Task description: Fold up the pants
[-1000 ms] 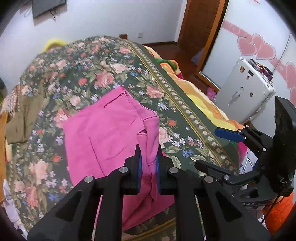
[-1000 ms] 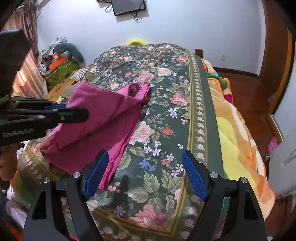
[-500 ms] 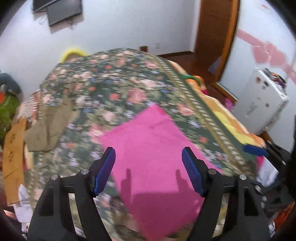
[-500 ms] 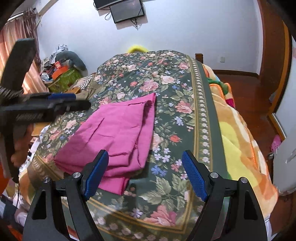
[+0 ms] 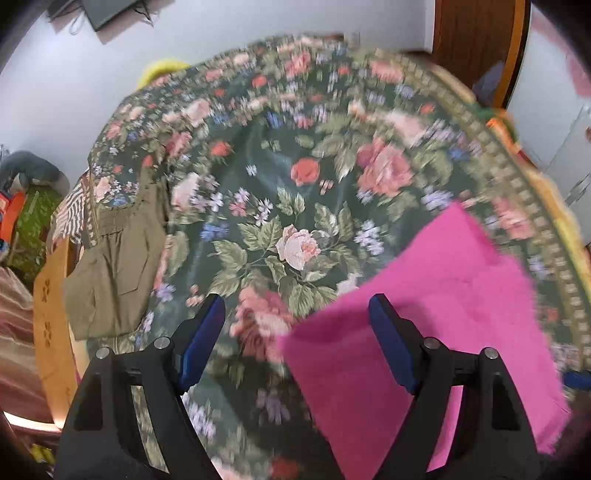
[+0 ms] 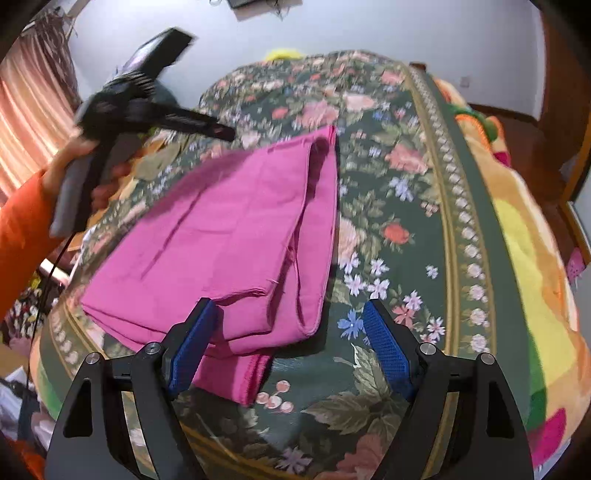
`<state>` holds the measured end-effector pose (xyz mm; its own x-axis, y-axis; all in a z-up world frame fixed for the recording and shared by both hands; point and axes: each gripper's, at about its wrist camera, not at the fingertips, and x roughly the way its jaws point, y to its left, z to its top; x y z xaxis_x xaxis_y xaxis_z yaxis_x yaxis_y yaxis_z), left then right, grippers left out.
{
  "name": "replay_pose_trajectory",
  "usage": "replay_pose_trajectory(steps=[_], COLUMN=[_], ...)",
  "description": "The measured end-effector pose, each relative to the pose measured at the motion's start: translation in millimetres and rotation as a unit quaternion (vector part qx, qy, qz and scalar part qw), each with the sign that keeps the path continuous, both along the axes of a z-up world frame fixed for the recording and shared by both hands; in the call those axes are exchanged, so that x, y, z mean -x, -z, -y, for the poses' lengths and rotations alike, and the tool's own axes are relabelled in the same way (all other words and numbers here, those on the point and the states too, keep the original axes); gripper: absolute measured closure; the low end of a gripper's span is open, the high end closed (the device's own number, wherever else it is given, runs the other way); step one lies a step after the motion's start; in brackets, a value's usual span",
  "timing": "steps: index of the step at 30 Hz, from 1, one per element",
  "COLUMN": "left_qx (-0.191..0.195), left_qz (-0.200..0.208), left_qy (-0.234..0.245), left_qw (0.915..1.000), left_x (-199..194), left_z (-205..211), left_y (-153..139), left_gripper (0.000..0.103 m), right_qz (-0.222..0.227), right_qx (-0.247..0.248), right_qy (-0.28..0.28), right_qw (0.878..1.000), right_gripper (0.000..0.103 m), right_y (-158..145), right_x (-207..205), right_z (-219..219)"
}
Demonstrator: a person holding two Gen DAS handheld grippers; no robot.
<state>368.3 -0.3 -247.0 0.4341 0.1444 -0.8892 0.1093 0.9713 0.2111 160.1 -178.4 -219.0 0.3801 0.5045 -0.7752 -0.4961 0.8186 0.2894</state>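
In the left wrist view, the left gripper (image 5: pixel 295 325) stands nearest, its black arms tipped with blue pads; its jaws have just been opening and now stand wide apart with nothing pressed between them. The folded bright pink cloth pants (image 5: pixel 424 314) lie flat on the bed, below and to the right of this gripper: the right-hand pad stands over the pink cloth's upper left part, while the left-hand pad hangs over bare bedspread, so the cloth's left edge runs through the gap between the jaws without being gripped. The dark green floral bedspread (image 5: pixel 280 192) fills the middle of the view, blurred toward its edges. Farther left, at the bed's edge and well apart from the pink pants, lies an olive-green garment (image 5: pixel 114 273). In the right wrist view, the right gripper (image 6: pixel 284 343) is likewise released, its jaws spread wide and empty. The pink pants (image 6: pixel 229 236) lie folded in layers ahead and to the left; their near end reaches behind the left-hand pad, and the right-hand pad stands over bare floral cloth just beside them. Beyond the pants on the left, a hand (image 6: pixel 70 162) in an orange sleeve (image 6: pixel 22 236) holds the left gripper's black body above the bed. A white wall (image 6: pixel 369 26) closes the far end.
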Motion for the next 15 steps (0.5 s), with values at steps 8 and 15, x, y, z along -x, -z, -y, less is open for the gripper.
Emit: replay_pose_trajectory(steps=[8,15], left_qx=[-0.055,-0.015], left_qz=[-0.006,-0.023], left_qy=[0.036,-0.016], left_qw=[0.9978,0.9995], left_x=[4.6,39.1], left_z=[-8.7,-55.7], left_y=[34.7,26.7], left_gripper=[0.009,0.008], right_qz=[0.012,0.051], right_qx=[0.02,0.109], right_qy=[-0.058,-0.066], right_qw=[0.998,0.991], right_gripper=[0.015,0.014], right_y=[5.3,-0.4], right_x=[-15.1,-58.9], right_z=[3.9,11.6])
